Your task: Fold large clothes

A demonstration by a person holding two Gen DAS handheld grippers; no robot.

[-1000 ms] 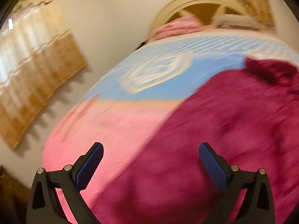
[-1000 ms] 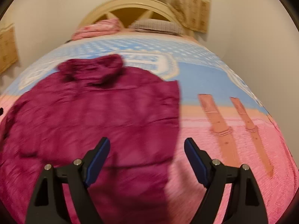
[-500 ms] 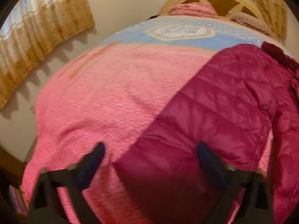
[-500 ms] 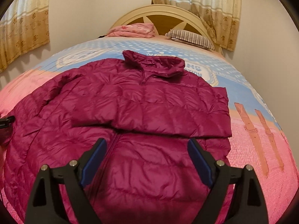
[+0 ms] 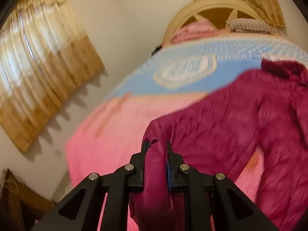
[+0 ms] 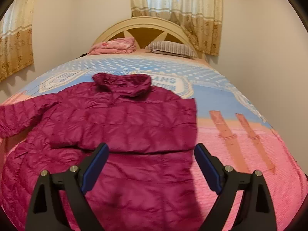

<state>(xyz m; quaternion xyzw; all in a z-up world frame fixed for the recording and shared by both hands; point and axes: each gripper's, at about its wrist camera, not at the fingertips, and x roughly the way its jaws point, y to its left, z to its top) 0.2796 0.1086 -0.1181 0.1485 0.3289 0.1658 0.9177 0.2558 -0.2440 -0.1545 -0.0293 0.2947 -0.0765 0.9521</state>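
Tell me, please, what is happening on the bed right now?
A person with a handheld gripper in each hand is folding a magenta puffer jacket spread on the bed. The left gripper is shut on the cuff end of one sleeve, which looks lifted off the cover. The right gripper hangs open above the jacket's lower half, holding nothing. The other sleeve appears already folded across the chest.

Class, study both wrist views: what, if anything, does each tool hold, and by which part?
The left tool is shut on the magenta quilted puffer jacket, pinching its sleeve end. The right tool is open above the jacket and holds nothing.
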